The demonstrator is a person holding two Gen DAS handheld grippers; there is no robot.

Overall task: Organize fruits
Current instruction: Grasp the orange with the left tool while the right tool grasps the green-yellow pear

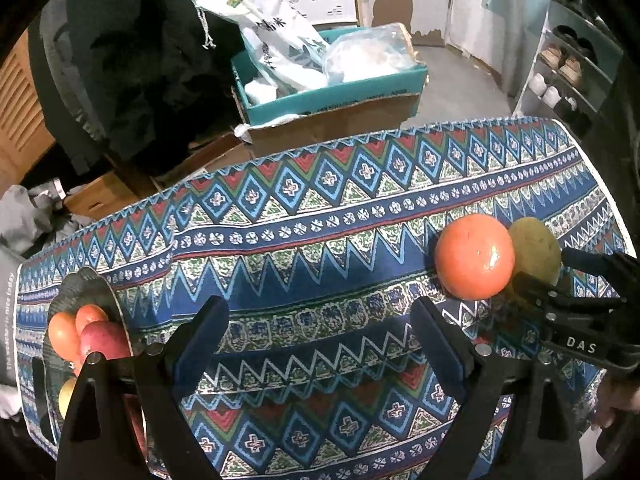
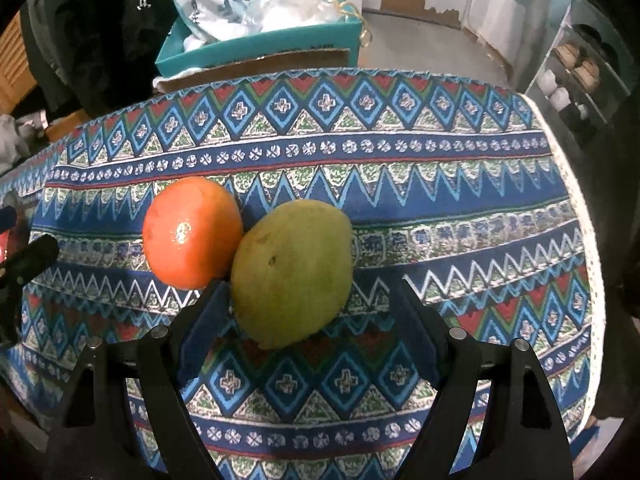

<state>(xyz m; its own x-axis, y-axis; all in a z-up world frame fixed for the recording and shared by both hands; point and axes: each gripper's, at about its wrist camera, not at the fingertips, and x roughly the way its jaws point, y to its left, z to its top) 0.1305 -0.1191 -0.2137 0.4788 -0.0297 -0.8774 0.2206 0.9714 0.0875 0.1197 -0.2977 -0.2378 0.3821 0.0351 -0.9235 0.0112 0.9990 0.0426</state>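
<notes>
At far left, beyond the left gripper's [image 1: 320,320] outer finger, a dark bowl [image 1: 90,284] holds orange and red fruit [image 1: 86,334]; this gripper's fingers stand wide apart over bare patterned tablecloth [image 1: 304,240], gripping nothing. Past its right finger lies an orange [image 1: 474,256], touching a green mango [image 2: 292,268]. The right gripper [image 2: 308,296] is spread open around the mango's near end, whether its pads touch it I cannot tell, the orange just outside its left finger [image 2: 204,320].

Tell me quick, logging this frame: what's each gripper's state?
Left gripper: open, empty, above the tablecloth.
Right gripper: open around the mango, not gripping.
</notes>
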